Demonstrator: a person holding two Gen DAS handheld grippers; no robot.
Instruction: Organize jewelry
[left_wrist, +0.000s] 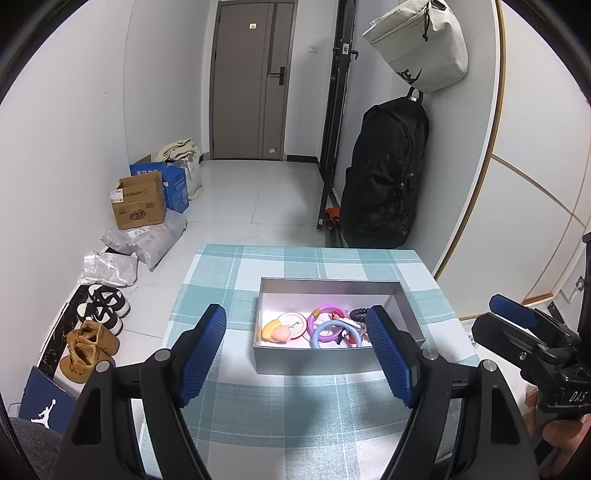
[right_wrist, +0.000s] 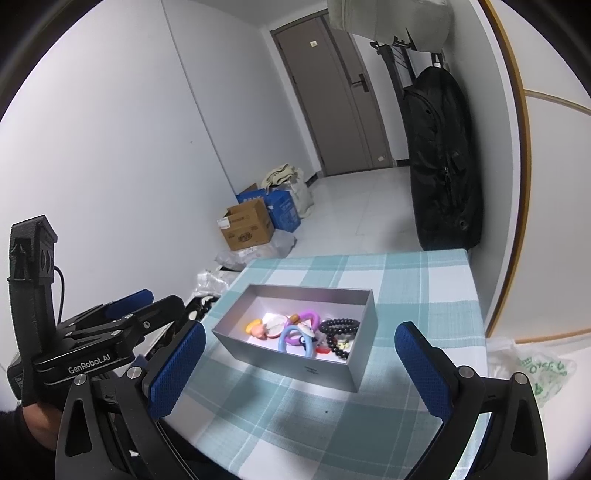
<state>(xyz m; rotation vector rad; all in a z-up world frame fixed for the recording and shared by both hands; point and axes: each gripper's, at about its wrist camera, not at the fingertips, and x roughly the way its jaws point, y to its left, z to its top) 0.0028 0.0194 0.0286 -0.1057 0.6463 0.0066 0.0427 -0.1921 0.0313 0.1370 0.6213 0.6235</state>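
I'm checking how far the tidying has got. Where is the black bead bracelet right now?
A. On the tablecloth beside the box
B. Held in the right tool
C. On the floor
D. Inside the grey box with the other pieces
D: the black bead bracelet lies inside the grey box, beside the coloured rings.

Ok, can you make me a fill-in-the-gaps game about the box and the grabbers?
1. The jewelry lies inside a grey ____.
2. The cloth under it is checked white and ____.
3. The left gripper has its jaws ____.
4. The dark bead bracelet lies near the box's ____ end in the right wrist view.

Missing words: box; blue-green; open; right
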